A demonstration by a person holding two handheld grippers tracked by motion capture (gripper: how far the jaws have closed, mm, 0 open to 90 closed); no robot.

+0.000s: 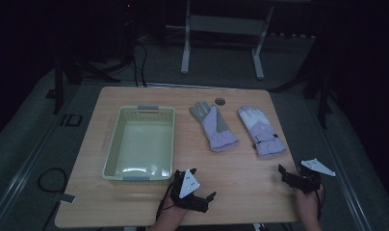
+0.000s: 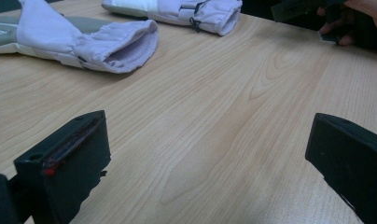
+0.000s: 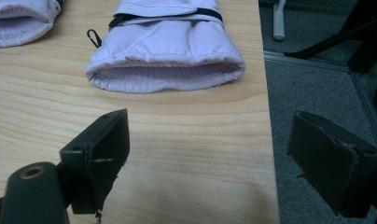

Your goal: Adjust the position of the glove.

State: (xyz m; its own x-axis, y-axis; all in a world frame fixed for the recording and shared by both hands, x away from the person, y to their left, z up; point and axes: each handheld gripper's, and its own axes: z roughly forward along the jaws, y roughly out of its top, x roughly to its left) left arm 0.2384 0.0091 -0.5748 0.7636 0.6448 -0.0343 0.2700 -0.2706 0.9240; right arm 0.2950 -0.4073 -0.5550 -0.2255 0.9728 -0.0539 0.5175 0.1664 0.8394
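Lilac right glove point(image 3: 165, 51), fingers cut off by frame edge.

A light wooden table point(image 1: 135, 202) is standing on grey carpeted floor point(image 1: 221, 62) in a dim room. Beyond it, a white metal frame point(image 1: 185, 48) is rising on two legs, and cables point(image 1: 48, 180) are trailing across the floor; the far wall is sinking into darkness, possibly curtained.
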